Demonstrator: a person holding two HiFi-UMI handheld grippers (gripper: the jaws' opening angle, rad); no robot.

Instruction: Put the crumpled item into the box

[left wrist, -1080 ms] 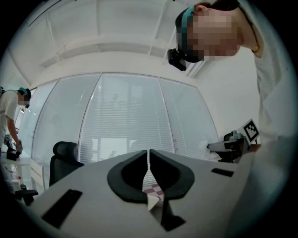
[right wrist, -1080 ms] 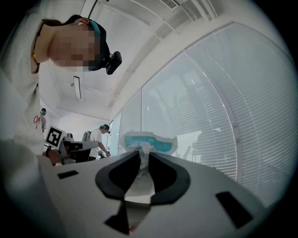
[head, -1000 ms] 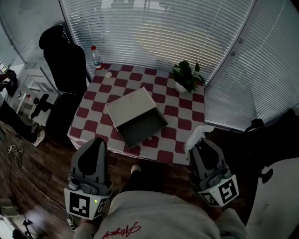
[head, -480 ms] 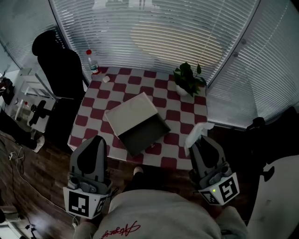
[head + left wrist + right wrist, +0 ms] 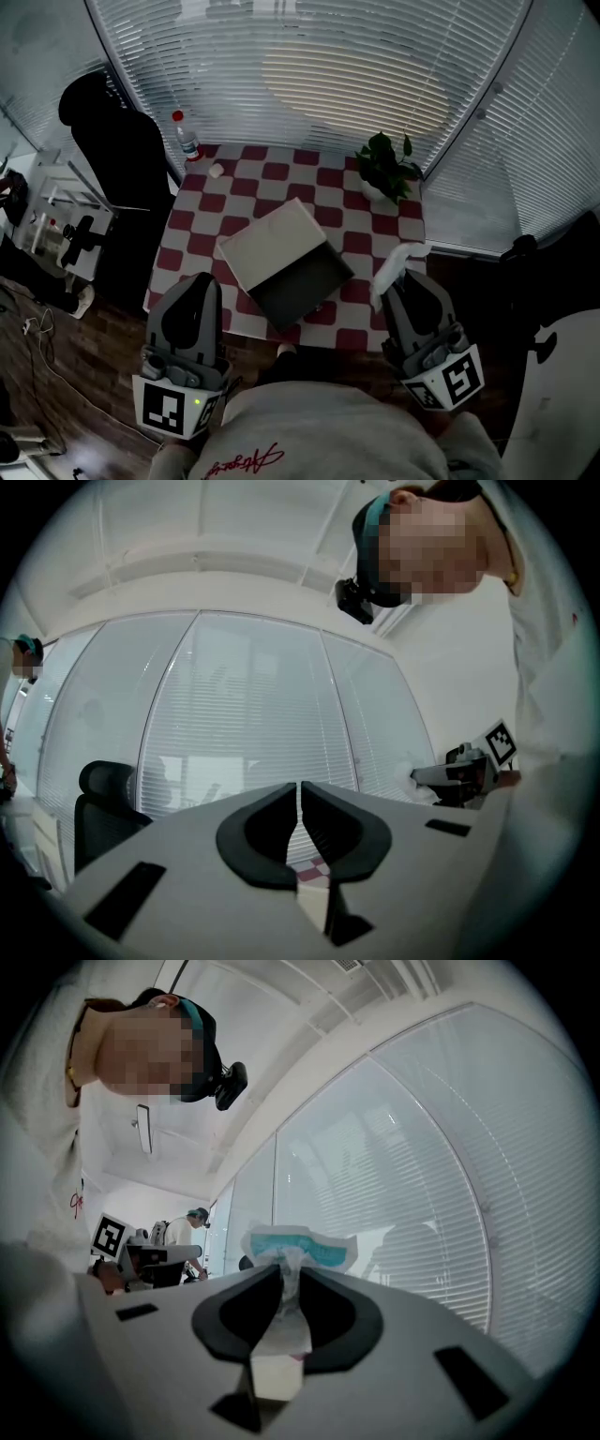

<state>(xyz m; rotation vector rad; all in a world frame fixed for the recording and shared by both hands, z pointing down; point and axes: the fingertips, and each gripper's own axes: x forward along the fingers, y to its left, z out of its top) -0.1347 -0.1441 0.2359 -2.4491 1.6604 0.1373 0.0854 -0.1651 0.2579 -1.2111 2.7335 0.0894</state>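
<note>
Head view, looking steeply down: a person stands at a small counter [image 5: 373, 234] covered in a red-and-white checked cloth, with a gripper in each hand. The right gripper [image 5: 405, 279] is clamped on the crumpled item [image 5: 392, 265], a white wad with teal print. It is held in the air near the counter's near right corner, apart from the box [image 5: 302, 281]. The left gripper [image 5: 203, 279] has its jaws together with nothing between them, near the counter's near left corner. The box sits open mid-counter, dark inside, its pale lid folded back. A potted plant [image 5: 386, 169] and a bottle [image 5: 186, 137] stand at the far corners.
</note>
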